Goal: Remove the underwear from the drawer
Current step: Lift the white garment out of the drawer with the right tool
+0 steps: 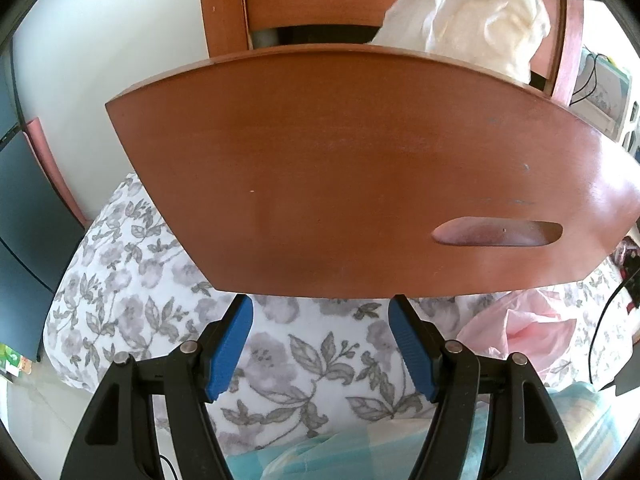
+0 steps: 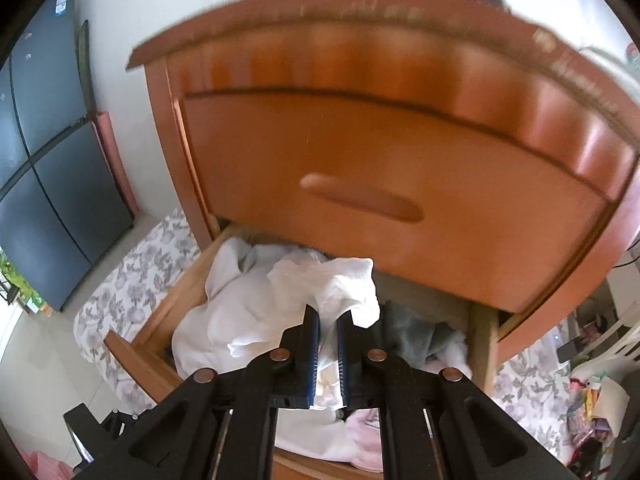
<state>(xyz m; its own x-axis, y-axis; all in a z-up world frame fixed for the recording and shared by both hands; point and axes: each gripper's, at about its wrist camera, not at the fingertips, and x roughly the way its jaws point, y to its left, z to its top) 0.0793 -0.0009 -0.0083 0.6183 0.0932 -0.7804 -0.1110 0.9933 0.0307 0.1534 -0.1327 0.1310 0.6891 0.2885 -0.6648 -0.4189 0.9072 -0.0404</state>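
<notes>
Right gripper (image 2: 328,326), lower centre, jaws clamped on white underwear (image 2: 332,280) raised above the open drawer (image 2: 132,354). Left gripper (image 1: 320,316), jaws apart, empty, below the drawer front (image 1: 340,176).

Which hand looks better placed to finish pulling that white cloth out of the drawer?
The right gripper: it already pinches the white garment above the open drawer. The left gripper is open, empty, facing the drawer front.
</notes>
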